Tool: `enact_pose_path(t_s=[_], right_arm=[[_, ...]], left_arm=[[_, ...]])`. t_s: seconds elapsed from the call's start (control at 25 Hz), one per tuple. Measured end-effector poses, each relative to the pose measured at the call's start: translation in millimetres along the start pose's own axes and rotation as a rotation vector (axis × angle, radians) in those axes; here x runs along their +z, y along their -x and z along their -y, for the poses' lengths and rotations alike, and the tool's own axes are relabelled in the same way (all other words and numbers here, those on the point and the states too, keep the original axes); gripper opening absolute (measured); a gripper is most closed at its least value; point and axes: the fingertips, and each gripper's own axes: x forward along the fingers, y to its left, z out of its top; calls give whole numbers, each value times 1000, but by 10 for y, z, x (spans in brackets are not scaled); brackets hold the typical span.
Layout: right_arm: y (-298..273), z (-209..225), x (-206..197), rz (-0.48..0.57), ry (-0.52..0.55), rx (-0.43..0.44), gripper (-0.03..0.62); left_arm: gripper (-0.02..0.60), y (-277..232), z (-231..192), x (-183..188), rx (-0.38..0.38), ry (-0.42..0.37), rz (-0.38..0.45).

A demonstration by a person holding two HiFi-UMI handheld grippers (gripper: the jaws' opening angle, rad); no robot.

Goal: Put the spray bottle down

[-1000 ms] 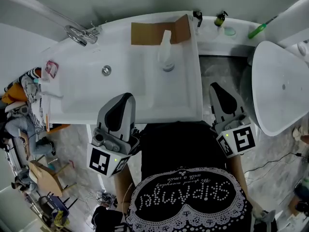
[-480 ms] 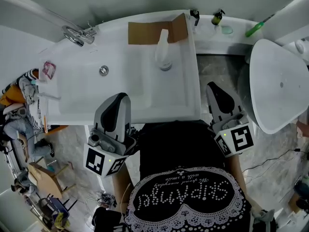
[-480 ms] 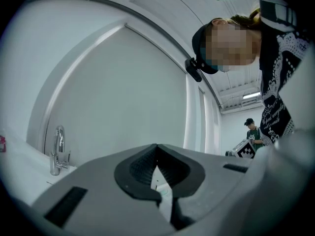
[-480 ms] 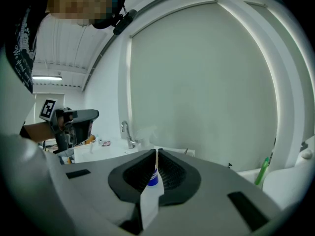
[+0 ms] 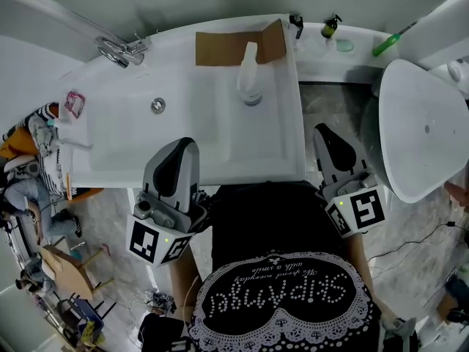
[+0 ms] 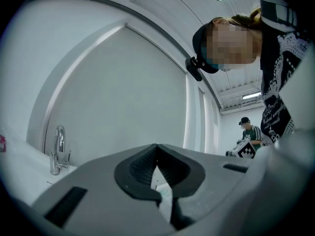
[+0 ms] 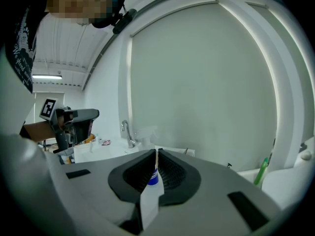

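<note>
Spray bottle (image 5: 250, 79): upright on the sink (image 5: 132, 134), far side; task done, I judge; my left gripper (image 5: 183, 145) and right gripper (image 5: 327, 132): near, jaws closed, holding nothing.

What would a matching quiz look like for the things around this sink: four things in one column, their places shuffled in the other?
1 spray bottle
2 faucet
3 cardboard
4 green-handled tool

A back left corner of the sink
B ledge right of the sink
C upright on the sink's flat right side
D along the sink's back edge

Pairs: 1-C, 2-A, 3-D, 4-B
</note>
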Motion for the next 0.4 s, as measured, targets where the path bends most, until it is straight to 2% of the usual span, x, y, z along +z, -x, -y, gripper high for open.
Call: enact_pose_path(t_s=[0.4], right_arm=[[3, -36, -20, -12, 13, 1, 29]], left_arm=[[5, 48, -64, 12, 44, 9, 10]])
